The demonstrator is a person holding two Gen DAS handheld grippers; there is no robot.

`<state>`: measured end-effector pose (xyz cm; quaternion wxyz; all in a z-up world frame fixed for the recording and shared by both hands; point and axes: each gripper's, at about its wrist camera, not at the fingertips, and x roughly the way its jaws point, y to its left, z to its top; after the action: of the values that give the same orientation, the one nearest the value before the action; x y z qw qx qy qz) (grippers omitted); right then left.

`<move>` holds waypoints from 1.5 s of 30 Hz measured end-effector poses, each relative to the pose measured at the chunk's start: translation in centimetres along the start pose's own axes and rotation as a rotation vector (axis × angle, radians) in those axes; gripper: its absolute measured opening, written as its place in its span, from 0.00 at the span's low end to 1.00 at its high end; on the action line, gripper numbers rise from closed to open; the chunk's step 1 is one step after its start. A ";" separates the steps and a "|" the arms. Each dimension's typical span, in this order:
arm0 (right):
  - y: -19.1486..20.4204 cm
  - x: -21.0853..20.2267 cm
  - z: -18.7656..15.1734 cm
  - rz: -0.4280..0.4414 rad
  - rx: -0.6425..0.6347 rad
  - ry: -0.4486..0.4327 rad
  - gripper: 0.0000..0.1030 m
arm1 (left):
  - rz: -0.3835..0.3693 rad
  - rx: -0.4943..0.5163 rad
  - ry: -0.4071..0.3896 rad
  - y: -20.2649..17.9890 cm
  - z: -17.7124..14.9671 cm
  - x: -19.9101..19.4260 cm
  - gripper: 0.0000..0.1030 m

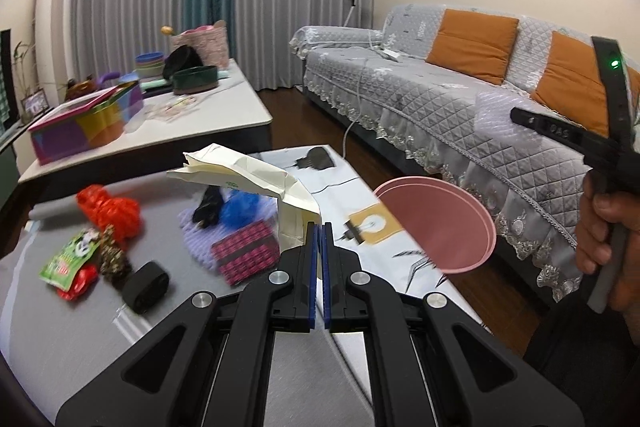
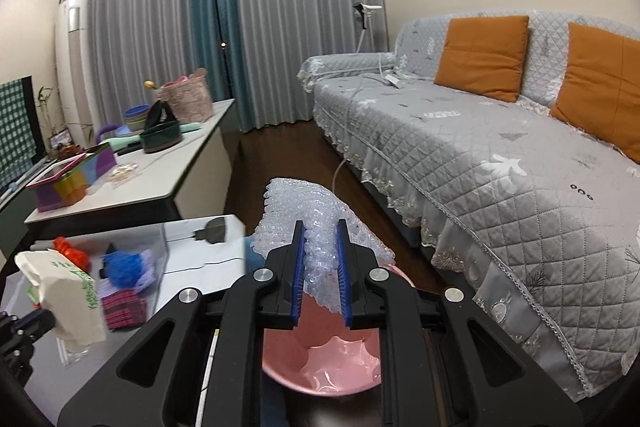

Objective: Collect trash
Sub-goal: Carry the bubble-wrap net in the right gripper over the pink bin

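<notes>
My left gripper (image 1: 321, 227) is shut on a crumpled white paper bag (image 1: 256, 179) and holds it above the low grey table (image 1: 72, 339); the bag also shows in the right wrist view (image 2: 64, 291). My right gripper (image 2: 322, 239) is shut on a wad of clear bubble wrap (image 2: 308, 211) and holds it over a pink bin (image 2: 320, 359). The bin (image 1: 440, 227) stands beside the table's right edge. On the table lie a red plastic bag (image 1: 110, 211), a green snack wrapper (image 1: 68, 259), a blue mesh ball (image 1: 240, 209) and a pink woven pad (image 1: 246, 253).
A black band (image 1: 146, 287) lies on the table. A grey sofa (image 2: 500, 155) with orange cushions runs along the right. A white table (image 1: 192, 119) behind carries a coloured box (image 1: 88, 123), bowls and a basket. The right hand and its gripper handle (image 1: 612, 163) are at the right.
</notes>
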<state>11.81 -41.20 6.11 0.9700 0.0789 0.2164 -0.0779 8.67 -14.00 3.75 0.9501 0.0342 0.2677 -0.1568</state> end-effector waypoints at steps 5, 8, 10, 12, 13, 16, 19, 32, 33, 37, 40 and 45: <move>-1.6 2.4 -1.9 -0.027 0.010 0.046 0.14 | -0.026 0.025 0.001 -1.9 1.0 1.7 0.02; -2.1 3.2 -2.2 -0.032 0.018 0.055 0.14 | -0.042 0.036 0.004 -2.9 1.5 2.8 0.02; -2.2 3.5 -2.2 -0.037 0.019 0.052 0.14 | -0.052 0.043 0.004 -3.4 1.8 3.4 0.02; -2.4 4.0 -2.4 -0.040 0.022 0.062 0.14 | -0.064 0.048 0.002 -4.1 2.1 4.0 0.02; -2.5 4.2 -2.5 -0.044 0.023 0.065 0.14 | -0.068 0.050 0.001 -4.3 2.3 4.3 0.02; -3.0 4.6 -2.5 -0.052 0.035 0.063 0.14 | -0.086 0.055 -0.001 -5.0 2.6 5.1 0.02; -3.9 5.2 -2.5 -0.066 0.056 0.070 0.14 | -0.104 0.065 0.001 -5.8 2.9 5.9 0.02; -5.5 7.2 -2.9 -0.086 0.100 0.103 0.14 | -0.226 0.119 0.000 -9.2 3.7 9.3 0.02; -5.5 7.3 -2.9 -0.088 0.100 0.104 0.14 | -0.235 0.124 -0.001 -9.4 3.8 9.7 0.02; -5.5 7.9 -3.0 -0.095 0.096 0.116 0.15 | -0.266 0.141 0.005 -10.2 3.9 10.8 0.02; -5.8 8.3 -3.0 -0.102 0.097 0.119 0.15 | -0.280 0.146 0.018 -10.6 4.0 12.1 0.02; -5.7 8.4 -3.2 -0.115 0.084 0.120 0.15 | -0.300 0.153 0.036 -11.2 3.7 13.7 0.02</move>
<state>17.02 -47.13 -1.05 0.9450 0.1114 0.2750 -0.1375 18.07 -29.06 0.03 0.9057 0.0691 0.2740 -0.3160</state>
